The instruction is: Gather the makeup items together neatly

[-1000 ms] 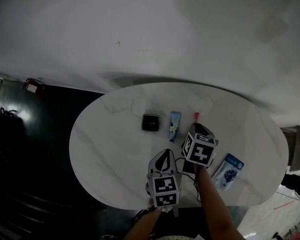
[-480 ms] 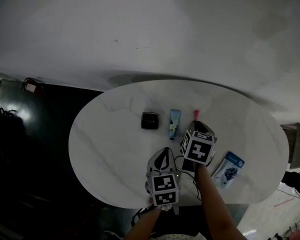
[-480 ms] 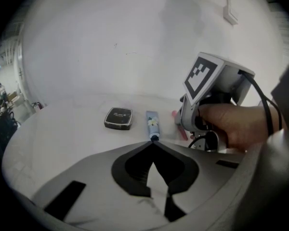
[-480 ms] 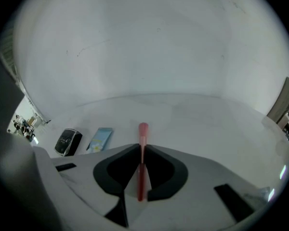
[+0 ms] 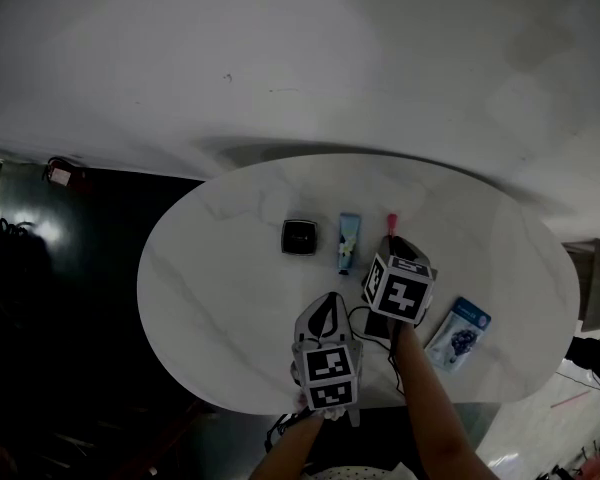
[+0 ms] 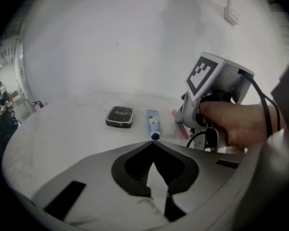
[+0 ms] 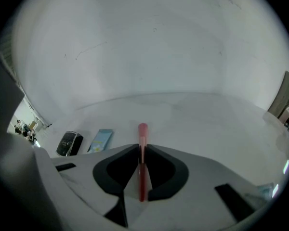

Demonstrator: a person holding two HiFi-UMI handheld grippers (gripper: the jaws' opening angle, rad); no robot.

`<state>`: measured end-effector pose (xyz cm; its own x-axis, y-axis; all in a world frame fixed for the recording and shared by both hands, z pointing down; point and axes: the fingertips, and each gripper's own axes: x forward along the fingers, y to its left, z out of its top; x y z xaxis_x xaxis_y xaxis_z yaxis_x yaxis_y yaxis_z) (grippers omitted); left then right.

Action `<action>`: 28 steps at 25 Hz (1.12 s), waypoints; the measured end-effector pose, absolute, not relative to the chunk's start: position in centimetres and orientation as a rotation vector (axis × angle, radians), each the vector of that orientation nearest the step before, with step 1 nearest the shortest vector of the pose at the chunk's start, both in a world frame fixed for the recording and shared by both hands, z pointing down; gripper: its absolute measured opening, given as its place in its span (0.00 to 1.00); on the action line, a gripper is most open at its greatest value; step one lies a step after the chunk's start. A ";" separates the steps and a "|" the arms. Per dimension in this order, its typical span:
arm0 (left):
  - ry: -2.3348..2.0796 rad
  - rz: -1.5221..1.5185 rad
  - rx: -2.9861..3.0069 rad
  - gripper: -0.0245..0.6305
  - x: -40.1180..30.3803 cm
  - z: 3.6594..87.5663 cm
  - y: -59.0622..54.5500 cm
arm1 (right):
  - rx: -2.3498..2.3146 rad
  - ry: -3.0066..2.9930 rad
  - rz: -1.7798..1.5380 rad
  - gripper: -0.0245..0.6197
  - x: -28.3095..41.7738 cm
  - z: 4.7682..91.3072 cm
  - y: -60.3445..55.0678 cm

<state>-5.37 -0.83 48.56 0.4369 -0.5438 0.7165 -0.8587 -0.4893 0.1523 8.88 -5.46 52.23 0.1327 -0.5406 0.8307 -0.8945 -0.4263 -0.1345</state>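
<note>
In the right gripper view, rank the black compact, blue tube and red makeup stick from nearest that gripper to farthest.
1. Red makeup stick, between the jaws of the right gripper, which have just been opening.
2. Blue tube, left of it.
3. Black compact, farthest left.

Compact [image 5: 300, 237], tube [image 5: 348, 243], stick [image 5: 391, 219] lie side by side on table [image 5: 220, 268].

Black compact [image 5: 300, 237], blue tube [image 5: 349, 243] and pink stick [image 5: 391, 218] form a row; blue packet [image 5: 459, 333] lies apart.
</note>
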 end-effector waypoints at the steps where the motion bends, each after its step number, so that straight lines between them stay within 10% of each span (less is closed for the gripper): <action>1: -1.178 0.826 2.188 0.09 -5.4 48.6 -0.8 | 2.024 -1.381 1.215 0.16 8.9 52.2 -5.5; 28: -1.166 0.787 2.227 0.09 -4.9 46.9 0.4 | 2.118 -1.512 1.280 0.26 8.9 49.1 -3.0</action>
<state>-4.91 0.42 46.92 0.4659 -0.5561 0.6883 -0.8464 -0.5068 0.1634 8.85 -2.95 49.09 0.0805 -0.6449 0.7600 -0.8562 -0.4352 -0.2786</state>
